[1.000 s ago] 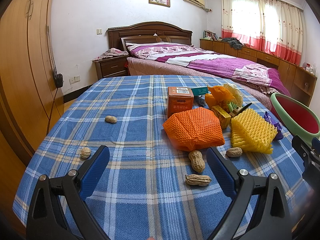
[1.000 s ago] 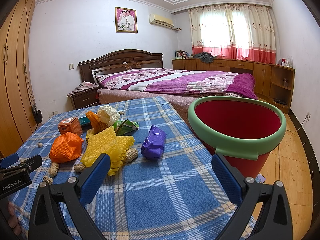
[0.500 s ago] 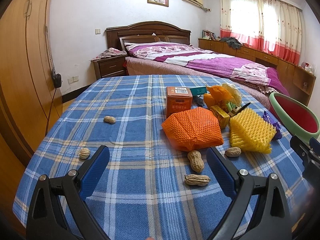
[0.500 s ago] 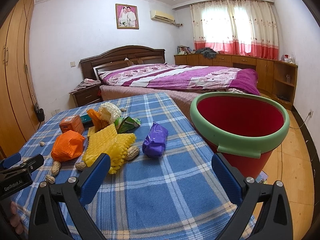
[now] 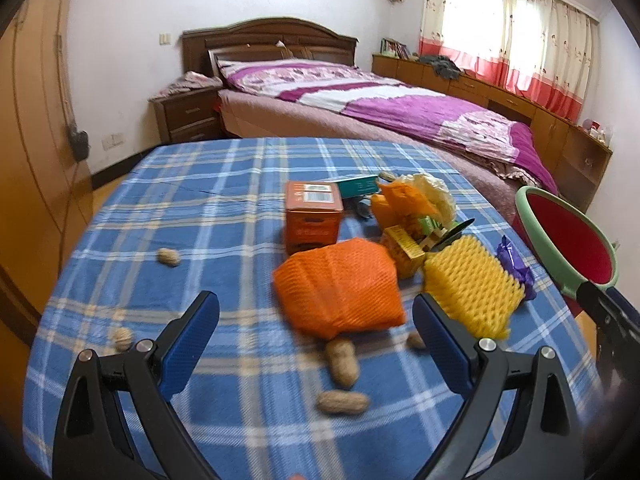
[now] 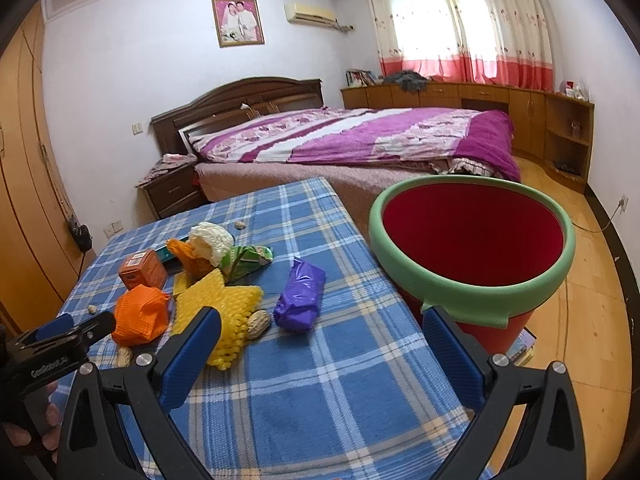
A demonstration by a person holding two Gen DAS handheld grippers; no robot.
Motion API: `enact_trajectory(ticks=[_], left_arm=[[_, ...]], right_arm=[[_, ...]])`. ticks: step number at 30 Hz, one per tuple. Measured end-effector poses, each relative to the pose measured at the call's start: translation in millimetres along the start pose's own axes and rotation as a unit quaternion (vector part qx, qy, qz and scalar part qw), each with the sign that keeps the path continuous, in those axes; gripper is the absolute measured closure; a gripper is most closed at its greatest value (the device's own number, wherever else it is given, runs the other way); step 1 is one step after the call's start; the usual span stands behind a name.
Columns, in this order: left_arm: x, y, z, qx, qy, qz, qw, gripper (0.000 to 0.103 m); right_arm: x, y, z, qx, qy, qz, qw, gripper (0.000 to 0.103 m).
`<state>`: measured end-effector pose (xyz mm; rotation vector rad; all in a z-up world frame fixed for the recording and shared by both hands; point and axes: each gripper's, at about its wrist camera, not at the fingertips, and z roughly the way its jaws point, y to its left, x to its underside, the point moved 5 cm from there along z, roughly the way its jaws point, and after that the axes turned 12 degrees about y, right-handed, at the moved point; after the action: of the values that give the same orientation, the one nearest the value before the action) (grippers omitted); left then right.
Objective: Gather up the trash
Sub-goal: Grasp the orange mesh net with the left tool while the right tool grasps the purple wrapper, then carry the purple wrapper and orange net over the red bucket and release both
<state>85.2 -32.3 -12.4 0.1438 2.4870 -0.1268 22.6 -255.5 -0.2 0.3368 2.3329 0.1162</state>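
Trash lies on the blue plaid tablecloth [image 5: 224, 200]: an orange foam net [image 5: 340, 288], a yellow foam net [image 5: 472, 288], an orange box [image 5: 314, 216], a purple wrapper [image 6: 300, 296], a green packet [image 6: 250, 258] and several peanuts [image 5: 342, 362]. My left gripper [image 5: 316, 340] is open and empty, just short of the orange net. My right gripper [image 6: 320, 356] is open and empty over the table's right part, short of the purple wrapper. The red bin with a green rim [image 6: 472, 248] stands off the table's right edge.
A bed [image 6: 360, 140] lies beyond the table, with a nightstand [image 5: 186, 114] at its left. Wooden wardrobes [image 5: 32, 128] line the left wall. Low cabinets [image 6: 520, 108] run under the window. The left gripper shows at the right wrist view's left edge [image 6: 60, 340].
My left gripper has moved forward and down towards the orange foam net. My right gripper has moved a little forward and tilted towards the purple wrapper. Both stay open.
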Motion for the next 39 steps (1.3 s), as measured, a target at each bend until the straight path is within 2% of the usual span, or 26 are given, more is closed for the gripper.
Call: enact_trajectory(ticks=[5, 8, 11, 14, 17, 21, 32, 36, 39], left_arm=[[-10, -7, 26, 0.009, 0.044, -0.002, 0.999, 0.006], [-12, -9, 39, 0.005, 0.062, 0.0, 0.998, 0.011], [-14, -6, 47, 0.01, 0.076, -0.006, 0.997, 0.022], [-14, -4, 54, 0.032, 0.093, -0.012, 0.9951, 0.031], [-14, -4, 55, 0.049, 0.094, -0.006, 0.9943, 0.045], [-13, -5, 54, 0.07, 0.098, 0.003, 0.9927, 0.06], [-14, -2, 58, 0.117, 0.109, 0.025, 0.9868, 0.061], [-16, 0, 59, 0.133, 0.113, 0.027, 0.9843, 0.062], [-16, 0, 58, 0.142, 0.113, 0.026, 0.983, 0.068]], right_arm=[[-4, 0, 7, 0.004, 0.022, -0.001, 1.0, 0.0], [-8, 0, 11, 0.005, 0.033, -0.001, 0.999, 0.0], [-13, 2, 16, 0.004, 0.046, 0.0, 0.999, 0.0], [-16, 3, 22, -0.001, 0.06, 0.004, 0.998, 0.0], [-20, 6, 30, -0.004, 0.076, 0.008, 0.997, 0.001], [-25, 11, 43, 0.008, 0.097, 0.009, 0.995, 0.015], [-20, 24, 79, 0.033, 0.162, 0.009, 0.986, 0.056], [-15, 24, 84, 0.03, 0.176, 0.021, 0.984, 0.065], [-12, 25, 85, 0.028, 0.177, 0.023, 0.983, 0.068]])
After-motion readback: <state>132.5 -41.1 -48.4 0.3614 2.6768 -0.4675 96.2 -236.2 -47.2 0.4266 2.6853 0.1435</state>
